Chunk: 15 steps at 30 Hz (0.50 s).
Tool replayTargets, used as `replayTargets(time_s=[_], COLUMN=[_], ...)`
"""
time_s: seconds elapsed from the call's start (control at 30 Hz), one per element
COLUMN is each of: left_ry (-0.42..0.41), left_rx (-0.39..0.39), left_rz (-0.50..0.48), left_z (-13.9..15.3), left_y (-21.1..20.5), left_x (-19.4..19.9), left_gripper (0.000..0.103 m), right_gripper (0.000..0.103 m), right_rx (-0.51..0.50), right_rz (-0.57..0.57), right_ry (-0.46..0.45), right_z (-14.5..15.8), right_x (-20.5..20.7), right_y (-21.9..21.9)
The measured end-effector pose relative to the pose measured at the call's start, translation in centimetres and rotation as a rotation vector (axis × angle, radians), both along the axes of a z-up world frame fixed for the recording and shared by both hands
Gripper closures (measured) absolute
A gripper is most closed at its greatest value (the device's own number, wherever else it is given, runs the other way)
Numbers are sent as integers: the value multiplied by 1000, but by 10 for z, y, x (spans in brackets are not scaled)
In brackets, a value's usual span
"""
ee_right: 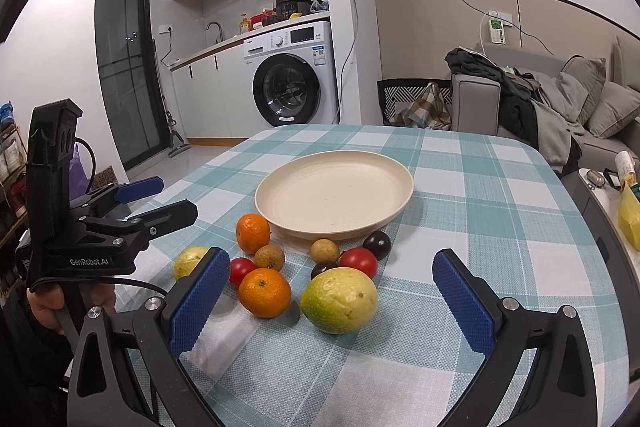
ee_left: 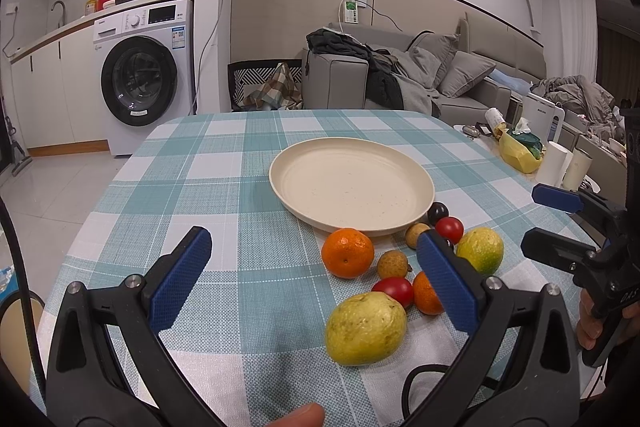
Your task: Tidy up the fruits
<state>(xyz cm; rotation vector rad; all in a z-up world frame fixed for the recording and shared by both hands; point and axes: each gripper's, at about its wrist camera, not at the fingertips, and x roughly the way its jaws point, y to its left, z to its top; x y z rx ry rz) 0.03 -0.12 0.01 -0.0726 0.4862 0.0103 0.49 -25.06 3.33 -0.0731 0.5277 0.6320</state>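
Fruits (ee_right: pixel 280 267) heaped on the bench (ee_right: pixel 480 211) right against the near rim of the bare plate (ee_right: pixel 334 193), presumably staged for loading. Left gripper (ee_left: pixel 314 259): jaws wide apart, orange (ee_left: pixel 347 253) between them. Right gripper (ee_right: pixel 332 285): jaws apart too, guava (ee_right: pixel 339 299) sitting dead centre, nothing gripped yet.

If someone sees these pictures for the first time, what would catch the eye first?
Probably the empty cream plate in the middle of the checked tablecloth. Just in front of it lies a bright cluster of fruit: oranges, red tomatoes and a large yellow-green fruit. Both hand-held grippers hover open nearby.
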Motion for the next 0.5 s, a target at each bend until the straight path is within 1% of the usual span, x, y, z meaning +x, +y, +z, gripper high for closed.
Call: replayTargets(time_s=[0.5], left_ry=[0], left_rx=[1], left_rz=[0], left_z=[0], left_y=[0], left_x=[0], left_gripper=[1], right_gripper=[0], right_rx=[0], right_rz=[2], right_ry=[6], right_z=[0], right_x=[0], right_y=[0])
